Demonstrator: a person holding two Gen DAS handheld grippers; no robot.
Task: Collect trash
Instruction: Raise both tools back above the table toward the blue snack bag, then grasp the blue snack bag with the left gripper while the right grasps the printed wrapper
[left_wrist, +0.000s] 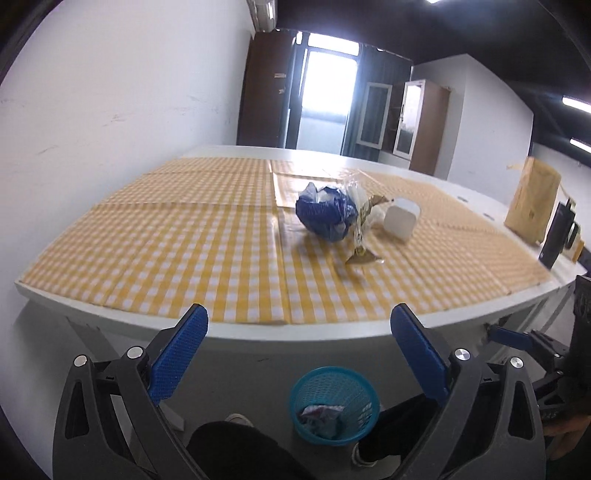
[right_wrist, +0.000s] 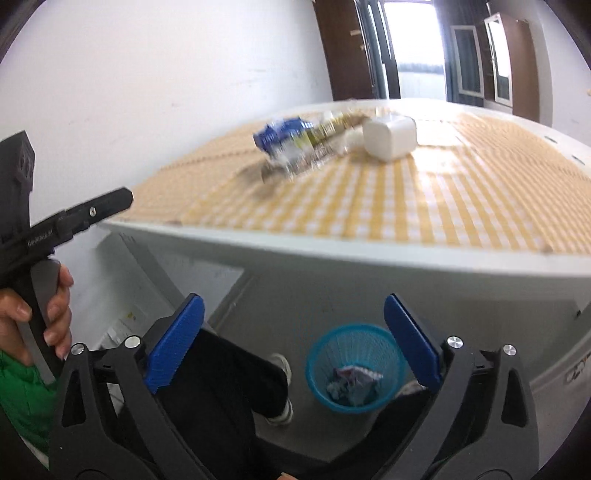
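A crumpled blue wrapper, a clear and gold wrapper and a white plastic container lie together on the yellow checked tablecloth. They also show in the right wrist view: the blue wrapper, the gold wrapper and the container. A blue mesh bin stands on the floor below the table edge and holds crumpled trash. My left gripper is open and empty in front of the table. My right gripper is open and empty above the bin.
A brown paper bag and a black device stand at the table's right end. The person's legs and shoes are beside the bin. The left gripper's handle and a hand show at the left of the right wrist view.
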